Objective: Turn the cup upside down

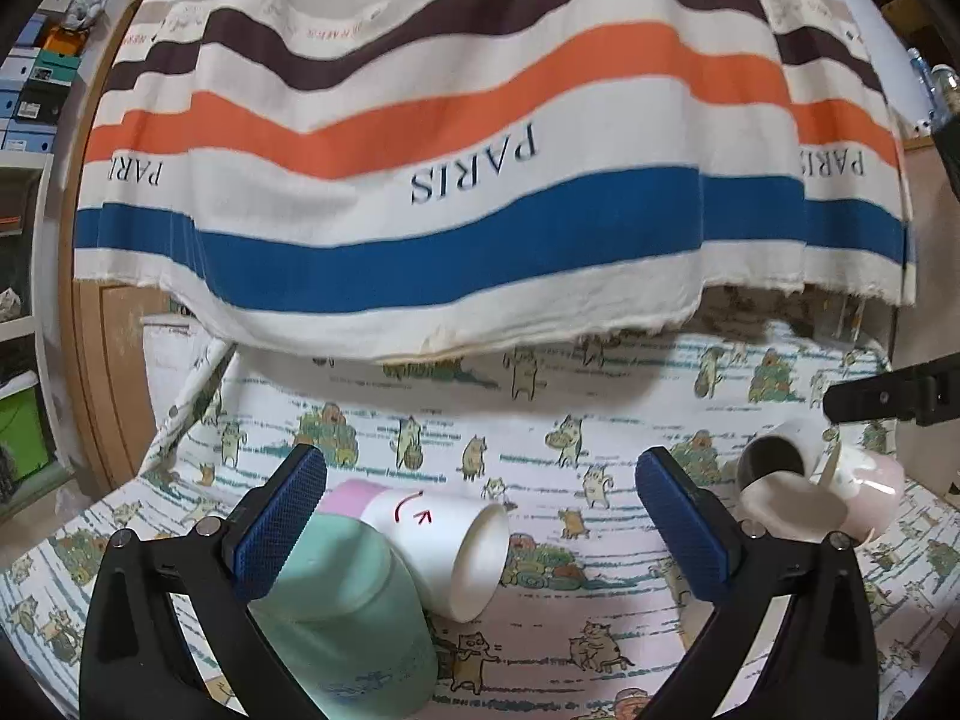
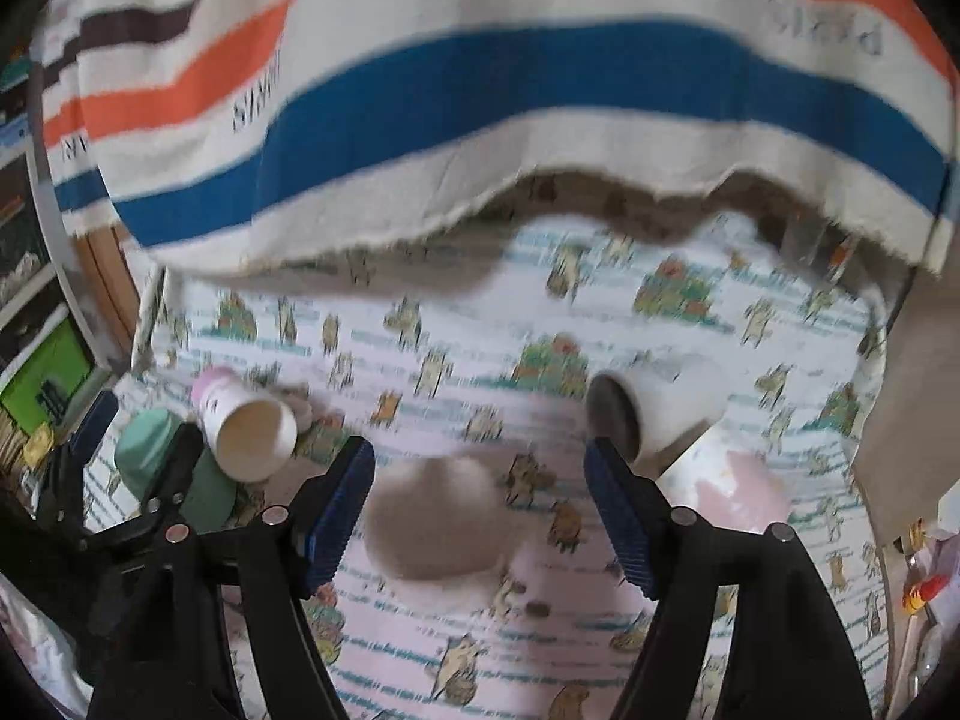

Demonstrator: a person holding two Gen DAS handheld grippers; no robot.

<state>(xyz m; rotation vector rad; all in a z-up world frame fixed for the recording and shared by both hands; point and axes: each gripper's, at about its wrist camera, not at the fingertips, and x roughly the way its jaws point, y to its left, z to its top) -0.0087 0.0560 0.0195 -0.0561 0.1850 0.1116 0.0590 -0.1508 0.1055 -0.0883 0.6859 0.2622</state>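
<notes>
A white paper cup with a pink base (image 1: 444, 546) lies on its side on the cat-print cloth, mouth toward the right, resting against a mint-green bottle (image 1: 348, 612). My left gripper (image 1: 480, 516) is open and empty, its left finger over the bottle, the cup between the fingers. At the right, a white cup with a dark inside (image 1: 777, 459) lies on its side on a pink-and-white mug (image 1: 840, 501). In the right wrist view my right gripper (image 2: 480, 504) is open and empty; the dark-lined cup (image 2: 654, 408) and mug (image 2: 732, 486) lie just beyond its right finger. The paper cup (image 2: 249, 426) lies far left.
A striped cloth printed PARIS (image 1: 480, 150) hangs over the back of the cat-print table cloth (image 1: 540, 630). Shelves with boxes (image 1: 36, 78) stand at the left. The left gripper shows at the lower left of the right wrist view (image 2: 90, 456).
</notes>
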